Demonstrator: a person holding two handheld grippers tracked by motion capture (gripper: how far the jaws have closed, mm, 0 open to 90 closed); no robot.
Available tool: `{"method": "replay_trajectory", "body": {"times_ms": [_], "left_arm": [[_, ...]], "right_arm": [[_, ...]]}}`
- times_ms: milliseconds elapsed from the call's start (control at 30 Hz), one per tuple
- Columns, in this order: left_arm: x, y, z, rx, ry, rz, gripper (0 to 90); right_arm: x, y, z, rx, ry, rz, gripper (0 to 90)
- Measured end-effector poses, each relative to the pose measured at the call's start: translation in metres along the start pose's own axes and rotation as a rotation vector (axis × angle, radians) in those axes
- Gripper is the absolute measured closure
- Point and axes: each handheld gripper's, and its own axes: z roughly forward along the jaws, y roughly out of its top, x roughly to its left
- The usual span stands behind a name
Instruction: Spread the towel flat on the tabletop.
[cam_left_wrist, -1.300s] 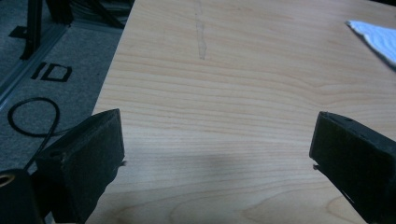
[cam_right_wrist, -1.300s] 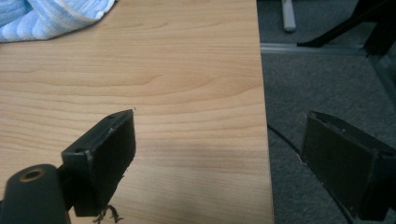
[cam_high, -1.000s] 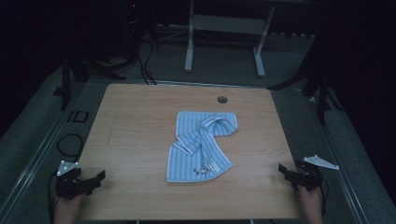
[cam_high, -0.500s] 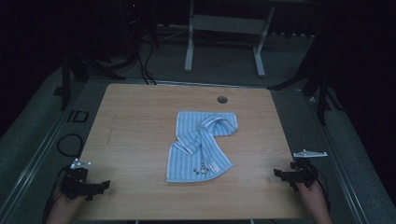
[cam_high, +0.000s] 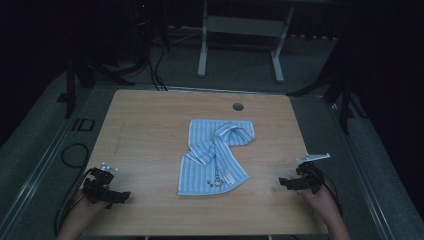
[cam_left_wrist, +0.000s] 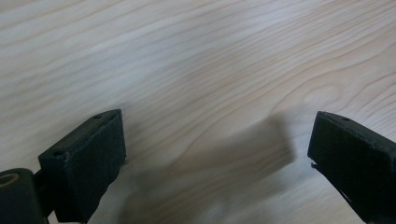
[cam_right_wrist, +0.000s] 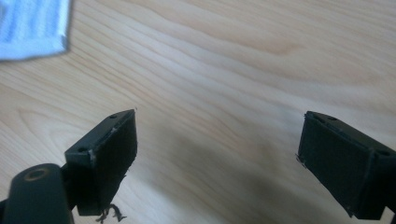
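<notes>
- Blue-and-white striped cloth (cam_high: 216, 157) lying loosely folded near the middle of the wooden table (cam_high: 150, 125), slightly toward the right and the near edge; upper right part rolled over into a fold, a strip doubled back diagonally across the centre.
- Small label and a few tiny dark specks visible near the cloth's near right corner; too small to identify.
- Left gripper (cam_high: 116, 196) low over the near left corner of the table, held in a hand (cam_high: 80, 207) coming in from the near edge; well apart from the cloth.
- In the left gripper view (cam_left_wrist: 215, 154), jaws spread wide with bare wood grain between them, nothing held.
- Right gripper (cam_high: 288, 182) near the near right corner, hand (cam_high: 320, 202) behind it, jaws aimed toward the cloth but apart from it.
- In the right gripper view (cam_right_wrist: 217, 154), jaws wide apart and just been opening, nothing between them; a corner of the cloth (cam_right_wrist: 32, 28) at the upper left, clear of the pads.
- Round grommet hole (cam_high: 238, 106) near the far edge.
- Dark cables (cam_high: 70, 155) on the floor past the left edge.
</notes>
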Motion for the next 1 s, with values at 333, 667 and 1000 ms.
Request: {"method": "replay_trajectory", "body": {"times_ms": [333, 667, 1000], "left_arm": [[-0.029, 0.03, 0.015, 0.022, -0.04, 0.103, 5.8], [-0.053, 0.059, 0.021, 0.004, -0.081, 0.171, 6.2], [-0.088, 0.095, 0.03, -0.008, -0.118, 0.289, 12.9]], "right_arm": [[0.02, 0.025, 0.02, 0.043, 0.079, -0.1, 13.8], [0.038, 0.051, 0.041, 0.057, 0.121, -0.16, 15.7], [0.063, 0.087, 0.06, 0.074, 0.179, -0.247, 20.9]]}}
